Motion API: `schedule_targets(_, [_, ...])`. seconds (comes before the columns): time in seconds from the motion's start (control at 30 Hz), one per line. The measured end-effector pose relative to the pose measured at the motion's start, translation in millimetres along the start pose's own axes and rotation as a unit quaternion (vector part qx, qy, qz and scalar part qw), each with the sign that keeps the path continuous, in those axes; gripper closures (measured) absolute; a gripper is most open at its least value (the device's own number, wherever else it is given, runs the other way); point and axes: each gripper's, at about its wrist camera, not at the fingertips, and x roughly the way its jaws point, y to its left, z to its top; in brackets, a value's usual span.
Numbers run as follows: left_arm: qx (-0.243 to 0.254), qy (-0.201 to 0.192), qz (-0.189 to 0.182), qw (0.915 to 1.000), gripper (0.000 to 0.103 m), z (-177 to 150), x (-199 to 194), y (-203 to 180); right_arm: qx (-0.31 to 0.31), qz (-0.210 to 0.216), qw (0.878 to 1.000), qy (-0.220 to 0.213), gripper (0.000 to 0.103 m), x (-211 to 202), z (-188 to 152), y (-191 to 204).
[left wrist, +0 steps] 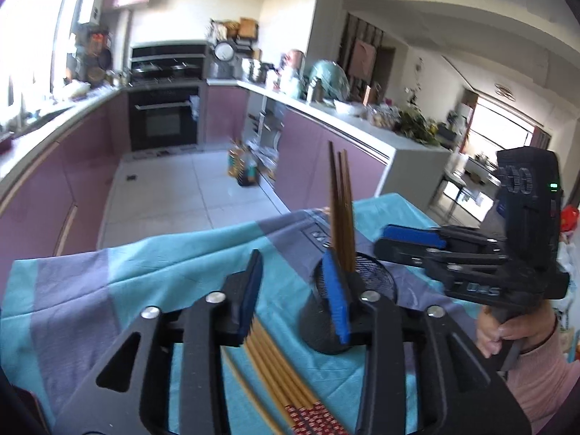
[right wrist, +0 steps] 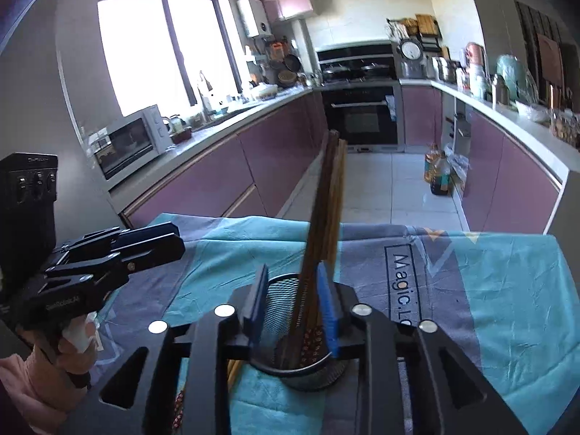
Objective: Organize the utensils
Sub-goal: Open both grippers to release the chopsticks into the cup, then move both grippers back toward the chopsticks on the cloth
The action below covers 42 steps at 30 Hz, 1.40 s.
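Observation:
A black mesh cup (left wrist: 319,330) stands on the blue and purple tablecloth (left wrist: 145,272) with several brown chopsticks (left wrist: 340,210) upright in it. More chopsticks (left wrist: 279,373) lie flat on the cloth beneath my left gripper (left wrist: 291,297), which is open and grips nothing. My right gripper (right wrist: 293,304) is open over the cup (right wrist: 279,304); the standing chopsticks (right wrist: 322,217) rise between its jaws, close to the right pad. Each gripper shows in the other's view: the right gripper (left wrist: 384,239) beside the cup, the left gripper (right wrist: 177,241) at the left, held by a hand.
The far table edge (right wrist: 362,226) drops to a white tiled floor (right wrist: 391,188). Purple cabinets (right wrist: 224,177) line both sides, with an oven (right wrist: 362,116) at the back. Oil bottles (right wrist: 438,174) stand on the floor. A microwave (right wrist: 130,145) sits on the left counter.

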Motion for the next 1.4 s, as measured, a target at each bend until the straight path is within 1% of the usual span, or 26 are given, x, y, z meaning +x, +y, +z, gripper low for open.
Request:
schedule_targets(0.07, [-0.001, -0.008, 0.013, 0.9999, 0.058, -7, -11, 6, -0.014, 0.012, 1.000, -0.006, 0.068, -8, -3, 10])
schedule_targets(0.17, [-0.006, -0.002, 0.034, 0.9994, 0.058, -23, -21, 19, -0.036, 0.032, 0.999, -0.006, 0.066, -17, -11, 24])
schedule_targets(0.2, [-0.008, 0.002, 0.035, 0.9993, 0.058, -28, -22, 22, -0.040, 0.040, 0.998, -0.004, 0.066, -18, -16, 28])
schedule_targets(0.3, [-0.010, 0.025, 0.048, 0.9985, 0.058, -49, -23, 32, -0.046, 0.064, 0.997, 0.015, 0.066, -15, -30, 38])
schedule_targets(0.37, [-0.011, 0.043, 0.055, 0.9975, 0.058, -64, -19, 37, -0.050, 0.071, 0.996, 0.031, 0.066, -9, -40, 43])
schedule_targets(0.43, [-0.014, 0.063, 0.053, 0.9965, 0.058, -77, -14, 42, -0.044, 0.081, 0.994, 0.053, 0.066, 2, -51, 47])
schedule_targets(0.5, [-0.014, 0.081, 0.058, 0.9950, 0.059, -90, -6, 44, -0.039, 0.080, 0.993, 0.073, 0.066, 14, -60, 50])
schedule_targets(0.63, [-0.021, 0.112, 0.053, 0.9921, 0.059, -110, 10, 43, -0.028, 0.075, 0.991, 0.109, 0.066, 38, -78, 52])
schedule_targets(0.83, [-0.026, 0.141, 0.053, 0.9883, 0.060, -124, 25, 43, 0.000, 0.073, 0.988, 0.139, 0.066, 57, -92, 46])
schedule_targets(1.0, [-0.027, 0.158, 0.047, 0.9860, 0.062, -128, 37, 41, 0.010, 0.061, 0.986, 0.152, 0.067, 67, -99, 43])
schedule_targets(1.4, [-0.026, 0.172, 0.048, 0.9836, 0.066, -133, 48, 36, 0.006, 0.037, 0.987, 0.158, 0.071, 82, -104, 47])
